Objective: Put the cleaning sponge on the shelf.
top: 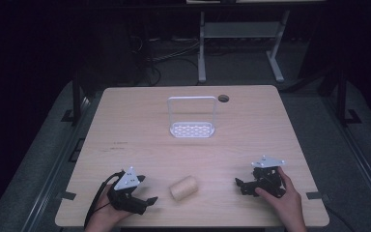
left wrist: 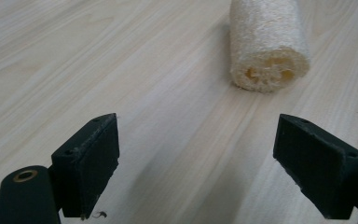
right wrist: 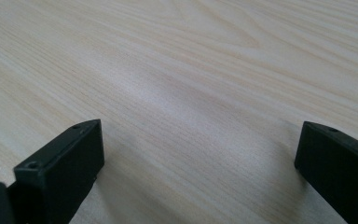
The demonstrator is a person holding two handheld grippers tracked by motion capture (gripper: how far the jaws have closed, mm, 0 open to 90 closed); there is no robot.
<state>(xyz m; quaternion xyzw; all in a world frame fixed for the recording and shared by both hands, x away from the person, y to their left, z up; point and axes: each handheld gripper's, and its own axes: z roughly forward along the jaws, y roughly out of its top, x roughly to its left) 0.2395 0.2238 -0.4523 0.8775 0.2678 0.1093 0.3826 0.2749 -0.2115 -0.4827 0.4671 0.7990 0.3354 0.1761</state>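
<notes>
A pale beige loofah roll (top: 184, 188) lies on its side near the front middle of the wooden table (top: 140, 140). In the left gripper view the loofah roll (left wrist: 266, 44) shows its porous round end, a little ahead of the jaws and to their right. My left gripper (top: 146, 189) stands open just left of the roll, not touching it. My right gripper (top: 240, 185) rests open at the front right, held by a hand, with bare wood between its jaws. A white rack (top: 192, 117) with a tall wire handle and a slotted base stands at the table's middle back.
A round cable hole (top: 223, 98) sits near the table's back edge, right of the rack. Beyond the table, a white desk frame (top: 241, 38) and cables lie on the dark floor. Dark floor borders the table's left and right sides.
</notes>
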